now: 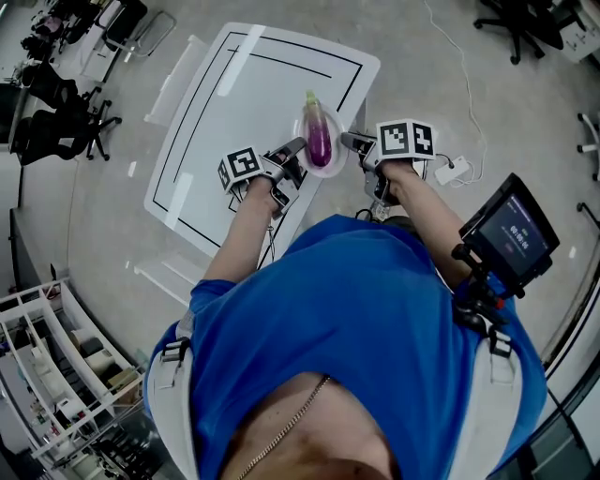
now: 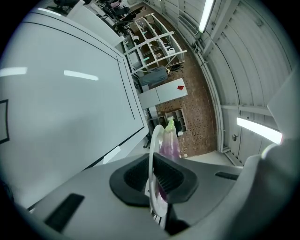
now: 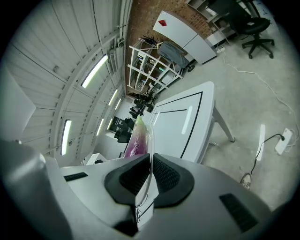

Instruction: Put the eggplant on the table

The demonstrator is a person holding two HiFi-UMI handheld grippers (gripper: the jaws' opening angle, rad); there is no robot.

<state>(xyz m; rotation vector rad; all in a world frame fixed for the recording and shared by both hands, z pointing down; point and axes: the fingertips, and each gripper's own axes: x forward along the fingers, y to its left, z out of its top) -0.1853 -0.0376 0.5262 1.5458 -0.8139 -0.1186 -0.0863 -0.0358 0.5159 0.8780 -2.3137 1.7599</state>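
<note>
A purple eggplant (image 1: 319, 137) with a green stem lies on a small white plate (image 1: 337, 157), held over the near right edge of the white table (image 1: 234, 112). My left gripper (image 1: 298, 150) is shut on the plate's left rim and my right gripper (image 1: 349, 142) is shut on its right rim. In the left gripper view the plate (image 2: 152, 154) stands edge-on between the dark pads, with the eggplant (image 2: 170, 143) past it. In the right gripper view the plate rim (image 3: 150, 150) is pinched the same way, with the eggplant (image 3: 138, 138) behind it.
The table has a black rectangle outline on top. Office chairs (image 1: 56, 112) stand to its left and another chair (image 1: 520, 23) at the far right. A white shelf rack (image 1: 56, 366) is at lower left. A power strip (image 1: 454, 170) and cable lie on the floor at right.
</note>
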